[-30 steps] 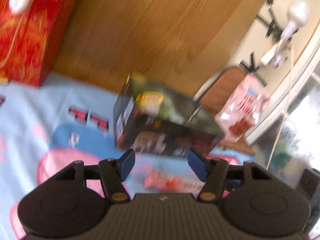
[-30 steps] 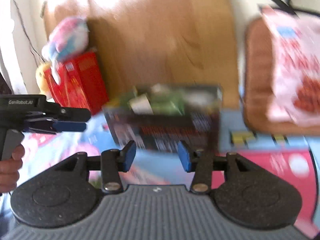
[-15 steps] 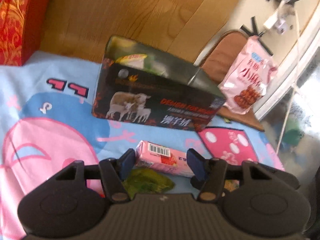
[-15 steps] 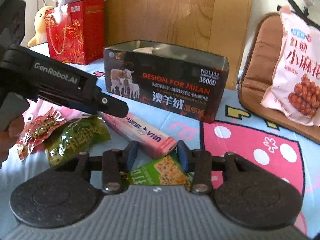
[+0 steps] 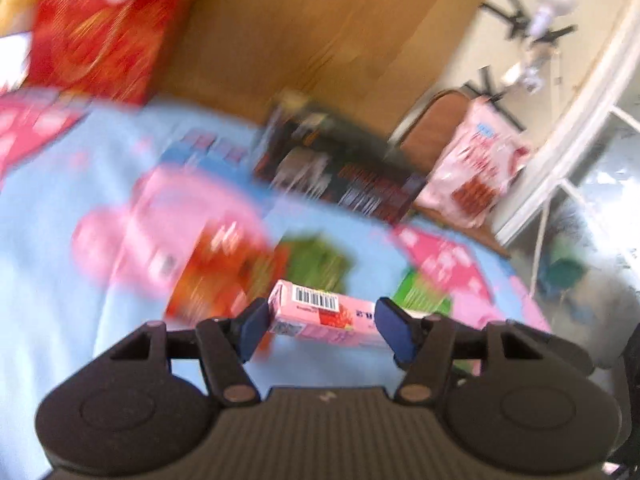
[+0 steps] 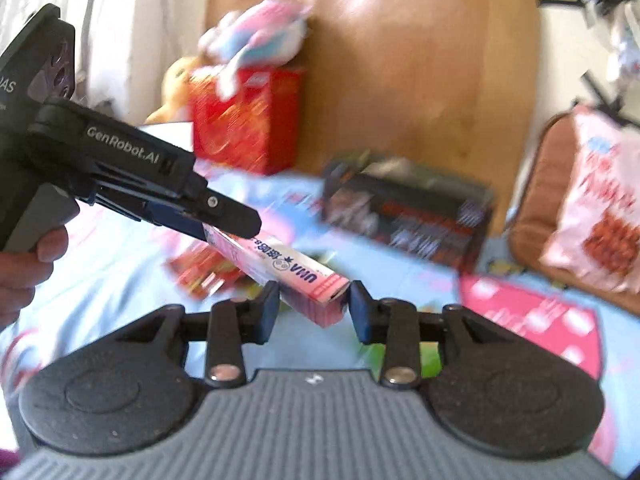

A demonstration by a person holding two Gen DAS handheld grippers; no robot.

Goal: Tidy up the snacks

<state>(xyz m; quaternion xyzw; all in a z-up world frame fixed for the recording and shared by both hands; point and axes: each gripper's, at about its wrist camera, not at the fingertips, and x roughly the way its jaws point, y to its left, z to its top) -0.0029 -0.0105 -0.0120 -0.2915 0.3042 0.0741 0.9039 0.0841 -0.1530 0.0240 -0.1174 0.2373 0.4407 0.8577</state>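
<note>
A long pink snack box (image 5: 322,314) (image 6: 288,270) is lifted off the blue cartoon cloth (image 5: 60,220). My left gripper (image 5: 320,322) is shut on one end of it; the left gripper also shows in the right wrist view (image 6: 224,220). My right gripper (image 6: 314,306) is shut on the box's other end. A black open tin box (image 5: 340,168) (image 6: 404,212) stands at the back. A red packet (image 5: 224,272), a dark green packet (image 5: 316,264) and a bright green packet (image 5: 420,292) lie on the cloth below.
A red gift bag (image 6: 244,124) with a plush toy on top stands at the back left by the wooden headboard (image 5: 320,32). A pink snack bag (image 6: 600,208) leans on a brown cushion (image 6: 536,200) at the right.
Both grippers have lifted the pink box off the cloth and pulled back from the tin. The views are blurred by motion.
</note>
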